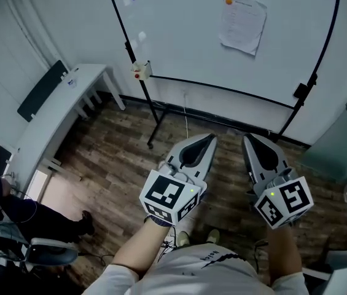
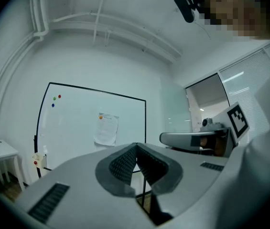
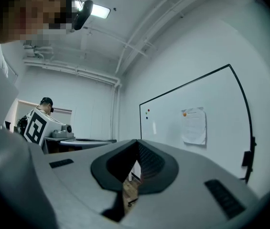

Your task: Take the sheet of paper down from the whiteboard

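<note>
The sheet of paper (image 1: pixel 242 23) hangs on the whiteboard (image 1: pixel 185 35) near its upper right corner, under an orange magnet (image 1: pixel 228 0); its print is too small to read. The left gripper (image 1: pixel 209 139) and right gripper (image 1: pixel 247 140) are both level with jaws together and nothing between them, well apart from the board across bare wooden floor (image 1: pixel 130 158). A small box (image 1: pixel 141 70) on the board's left post holds something red.
</note>
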